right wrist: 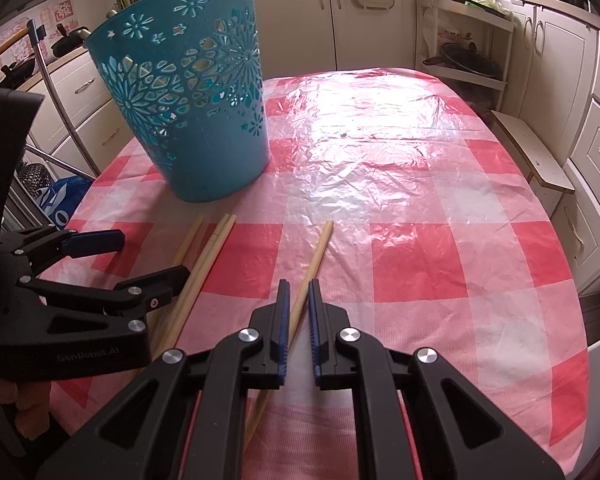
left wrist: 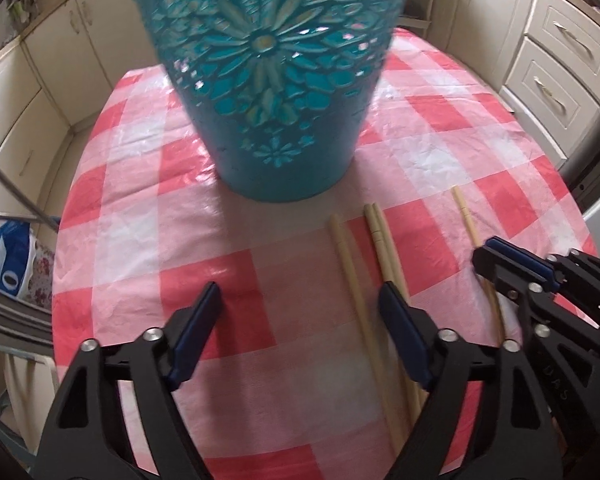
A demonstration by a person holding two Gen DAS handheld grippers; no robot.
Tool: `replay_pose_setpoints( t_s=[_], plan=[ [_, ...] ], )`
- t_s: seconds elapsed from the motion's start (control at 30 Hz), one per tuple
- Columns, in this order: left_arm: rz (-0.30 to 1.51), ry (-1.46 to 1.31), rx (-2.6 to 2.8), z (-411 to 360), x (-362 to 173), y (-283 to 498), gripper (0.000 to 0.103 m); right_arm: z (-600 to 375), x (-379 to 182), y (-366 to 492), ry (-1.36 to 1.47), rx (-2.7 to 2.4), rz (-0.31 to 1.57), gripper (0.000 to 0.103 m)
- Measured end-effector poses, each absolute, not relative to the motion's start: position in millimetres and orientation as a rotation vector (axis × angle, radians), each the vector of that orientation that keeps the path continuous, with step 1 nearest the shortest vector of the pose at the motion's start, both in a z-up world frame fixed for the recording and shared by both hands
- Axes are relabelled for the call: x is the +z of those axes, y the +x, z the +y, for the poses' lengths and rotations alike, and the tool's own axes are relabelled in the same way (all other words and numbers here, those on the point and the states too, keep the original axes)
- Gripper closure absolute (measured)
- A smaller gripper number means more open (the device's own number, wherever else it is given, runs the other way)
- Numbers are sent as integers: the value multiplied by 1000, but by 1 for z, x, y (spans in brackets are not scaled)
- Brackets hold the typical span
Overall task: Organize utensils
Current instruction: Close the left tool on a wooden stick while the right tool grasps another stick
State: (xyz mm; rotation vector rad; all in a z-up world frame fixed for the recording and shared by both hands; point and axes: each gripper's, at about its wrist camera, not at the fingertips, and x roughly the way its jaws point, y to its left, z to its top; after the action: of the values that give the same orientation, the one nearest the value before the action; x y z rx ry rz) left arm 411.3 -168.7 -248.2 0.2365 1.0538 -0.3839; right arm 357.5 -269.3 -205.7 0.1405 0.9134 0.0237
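Note:
A teal cut-out basket (left wrist: 268, 80) (right wrist: 188, 112) stands on the red-and-white checked table (right wrist: 420, 184). Several wooden chopsticks lie in front of it. My left gripper (left wrist: 300, 292) (right wrist: 144, 256) is open and low over them. One chopstick (left wrist: 348, 272) lies between its fingers, untouched, and a pair of chopsticks (left wrist: 380, 240) (right wrist: 216, 244) runs under its right finger. To the right, my right gripper (right wrist: 299, 286) (left wrist: 486, 252) is shut on a single chopstick (right wrist: 320, 248) (left wrist: 466, 216), which still lies along the cloth.
Cream kitchen cabinets (right wrist: 560, 60) surround the table. A blue-and-white bag (left wrist: 8, 260) sits on the floor at the left. A low wooden shelf (right wrist: 536, 152) juts toward the table's right edge. A hand (right wrist: 24, 404) holds the left gripper.

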Motion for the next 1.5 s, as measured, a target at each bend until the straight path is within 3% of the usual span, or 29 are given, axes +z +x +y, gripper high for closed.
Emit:
replay_pose_setpoints(
  t_s=[0.07,0.13,0.23,0.27,0.57,0.7,1.5],
  plan=[
    [1040,239,-403,-172,-248,409,41,-267,-206,360,131,16,912,93],
    [1023,232,-426,-174,-246,406,63,-263,-206,361,102,10,913,93],
    [1019,206,-454,-175,-245,407,89,-257,-205,362,73,33,920,94],
    [1030,182,-462,-174,-245,409,91,-255,-205,362,69,36,922,94],
    [1026,221,-467,-182,-246,410,90,-248,-205,375,-20,36,954,93],
    [1032,213,-485,-184,-246,411,98,-246,-205,380,-12,56,959,96],
    [928,180,-490,-186,-208,400,98,-249,-208,376,4,44,906,97]
  ],
)
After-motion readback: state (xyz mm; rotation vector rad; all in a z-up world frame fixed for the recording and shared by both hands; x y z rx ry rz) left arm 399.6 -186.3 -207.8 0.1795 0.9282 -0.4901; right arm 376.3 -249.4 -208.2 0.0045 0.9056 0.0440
